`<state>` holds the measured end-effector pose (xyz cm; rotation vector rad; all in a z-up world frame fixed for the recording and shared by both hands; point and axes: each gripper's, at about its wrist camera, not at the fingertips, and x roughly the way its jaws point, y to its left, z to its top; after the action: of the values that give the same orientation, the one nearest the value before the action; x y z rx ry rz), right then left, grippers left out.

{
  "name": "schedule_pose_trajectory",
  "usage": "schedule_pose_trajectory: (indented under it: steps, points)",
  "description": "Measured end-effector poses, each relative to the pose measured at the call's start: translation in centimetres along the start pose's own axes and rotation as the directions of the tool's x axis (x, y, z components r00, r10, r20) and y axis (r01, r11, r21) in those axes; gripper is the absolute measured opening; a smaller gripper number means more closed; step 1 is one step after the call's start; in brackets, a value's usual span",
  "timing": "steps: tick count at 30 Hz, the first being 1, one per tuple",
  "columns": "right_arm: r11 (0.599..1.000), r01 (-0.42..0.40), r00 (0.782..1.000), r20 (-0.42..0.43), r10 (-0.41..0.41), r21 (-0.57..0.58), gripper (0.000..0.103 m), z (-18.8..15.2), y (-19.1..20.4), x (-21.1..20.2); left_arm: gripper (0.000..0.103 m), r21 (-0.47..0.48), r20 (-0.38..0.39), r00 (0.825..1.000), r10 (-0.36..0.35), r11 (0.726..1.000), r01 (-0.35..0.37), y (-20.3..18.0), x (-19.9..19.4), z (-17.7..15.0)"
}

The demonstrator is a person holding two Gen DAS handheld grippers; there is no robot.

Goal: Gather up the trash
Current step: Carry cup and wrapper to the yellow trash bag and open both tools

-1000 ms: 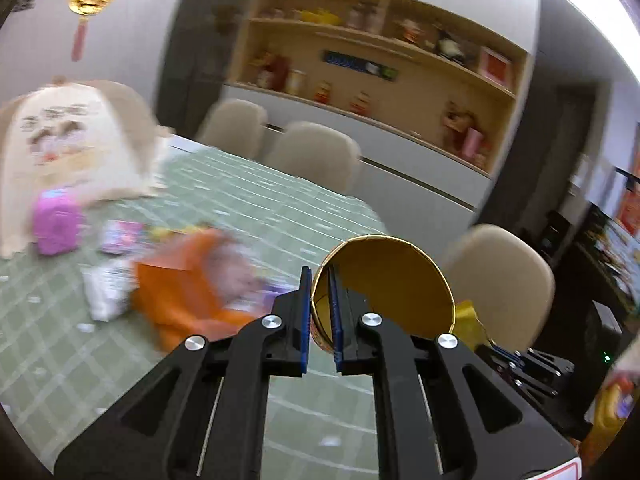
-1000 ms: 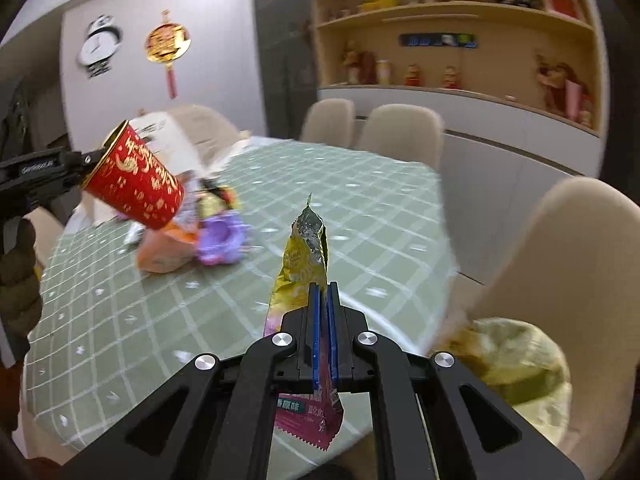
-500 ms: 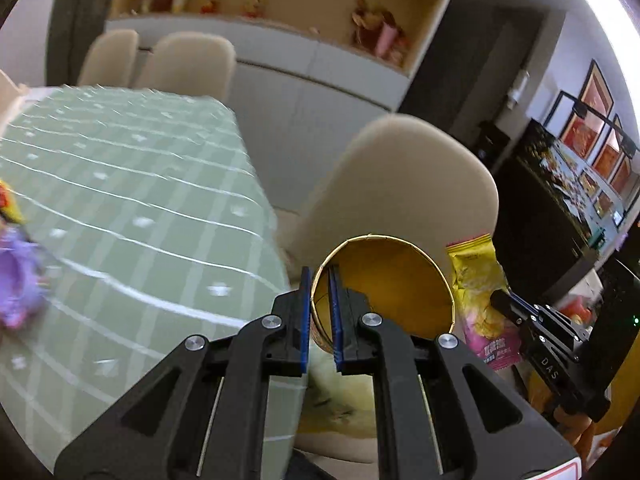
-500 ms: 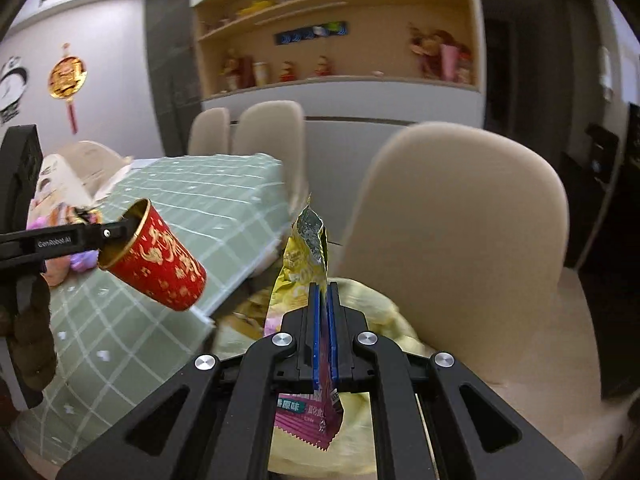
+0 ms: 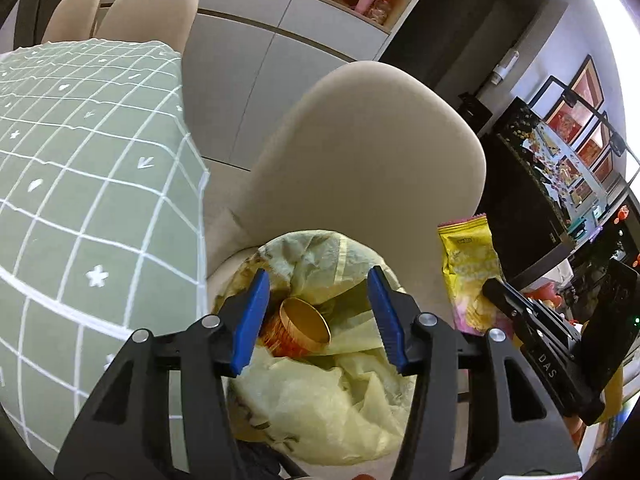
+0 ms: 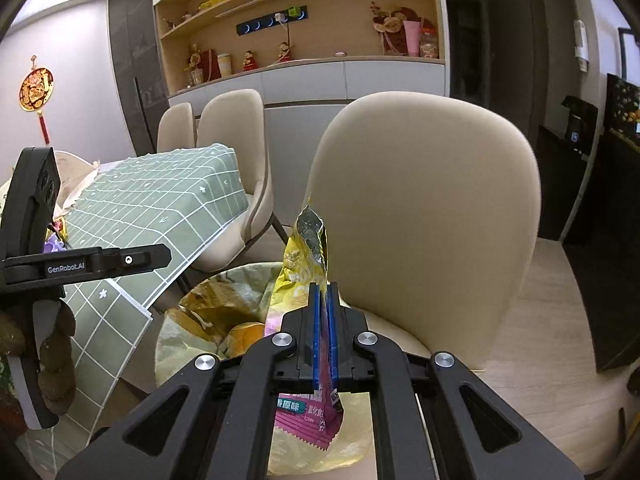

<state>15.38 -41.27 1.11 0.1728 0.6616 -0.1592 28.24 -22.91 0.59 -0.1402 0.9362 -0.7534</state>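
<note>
A bin lined with a pale yellow trash bag (image 5: pixel 320 400) stands between the table and a chair. A red and gold paper cup (image 5: pixel 300 330) sits tilted inside the bag, mouth towards me. My left gripper (image 5: pixel 317 280) hovers over it with its jaws opening, and neither blue pad touches the cup. To the right, my right gripper (image 6: pixel 324 292) is shut on a yellow and pink snack wrapper (image 6: pixel 304 264), held upright above the bag's (image 6: pixel 192 320) near rim. The wrapper (image 5: pixel 468 264) also shows in the left wrist view. The left gripper (image 6: pixel 158 258) appears side-on at the left.
A beige chair (image 5: pixel 360 152) stands right behind the bin. The table, under a green checked cloth (image 5: pixel 80 200), is to the left, its corner overhanging near the bin. More chairs (image 6: pixel 232 152) and a shelf cabinet (image 6: pixel 312 76) are behind. Dark furniture (image 6: pixel 592 240) lines the right.
Both grippers swung from over the table to above the bin. The left gripper opened and the cup it held now lies in the bag. The right gripper still holds the wrapper.
</note>
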Motion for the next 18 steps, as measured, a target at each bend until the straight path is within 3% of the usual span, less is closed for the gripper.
schedule_pose_trajectory:
  steps: [6,11,18]
  points:
    - [0.998,-0.017,0.999,-0.033,0.015,-0.058,0.006,-0.7,2.9,3.0,0.049,0.006,0.045,0.995,0.088,0.996,-0.089,1.3,-3.1,-1.0]
    - [0.996,-0.019,0.996,-0.093,0.012,-0.081,0.006,-1.9,4.8,5.7,0.050,0.034,0.091,0.980,0.176,0.983,-0.180,2.1,-6.8,-2.6]
    - [0.996,-0.012,0.992,-0.123,0.000,-0.093,0.007,-2.8,5.5,7.3,0.055,0.077,0.137,0.968,0.211,0.972,-0.223,3.3,-10.7,-4.7]
